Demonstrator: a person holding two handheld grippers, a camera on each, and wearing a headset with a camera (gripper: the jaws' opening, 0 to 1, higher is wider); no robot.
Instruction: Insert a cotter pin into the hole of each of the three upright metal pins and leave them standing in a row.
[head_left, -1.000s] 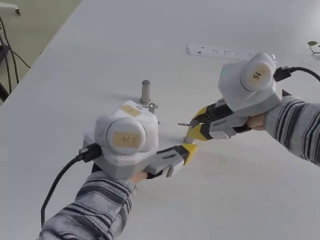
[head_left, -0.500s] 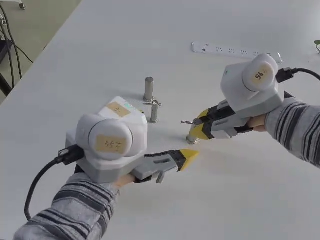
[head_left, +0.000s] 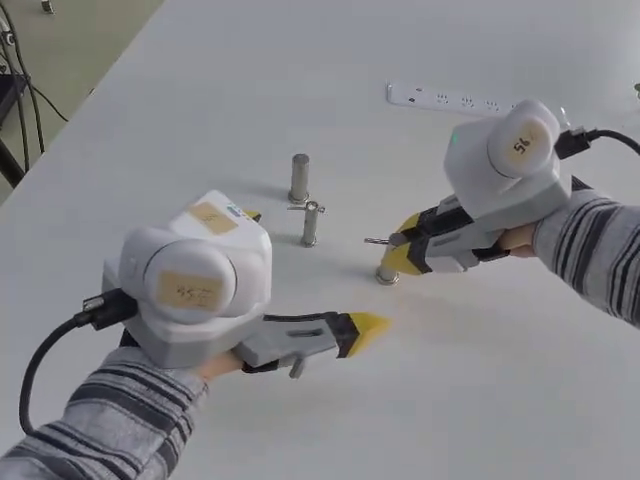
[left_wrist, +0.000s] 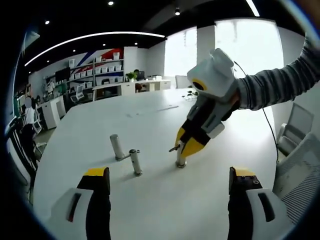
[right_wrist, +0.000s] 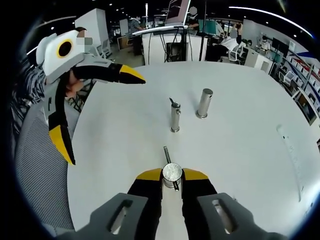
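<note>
Three upright metal pins stand on the white table. The far pin (head_left: 299, 178) is bare. The middle pin (head_left: 310, 222) has a cotter pin through its top. My right gripper (head_left: 398, 258) is shut on the third pin (head_left: 387, 273), and a cotter pin (head_left: 375, 241) sticks out sideways at the jaws. From the right gripper view, that pin's top (right_wrist: 172, 172) sits between the yellow fingers with the cotter pin (right_wrist: 166, 154) across it. My left gripper (head_left: 366, 324) hangs open, near and left of the third pin (left_wrist: 180, 159), holding nothing.
A white power strip (head_left: 450, 100) lies at the far side of the table. The left gripper's black cable (head_left: 45, 350) trails off to the near left. Chairs and the floor lie past the table's left edge.
My left gripper has drawn back toward me and to the left, away from the third pin. The right gripper stays shut on that pin.
</note>
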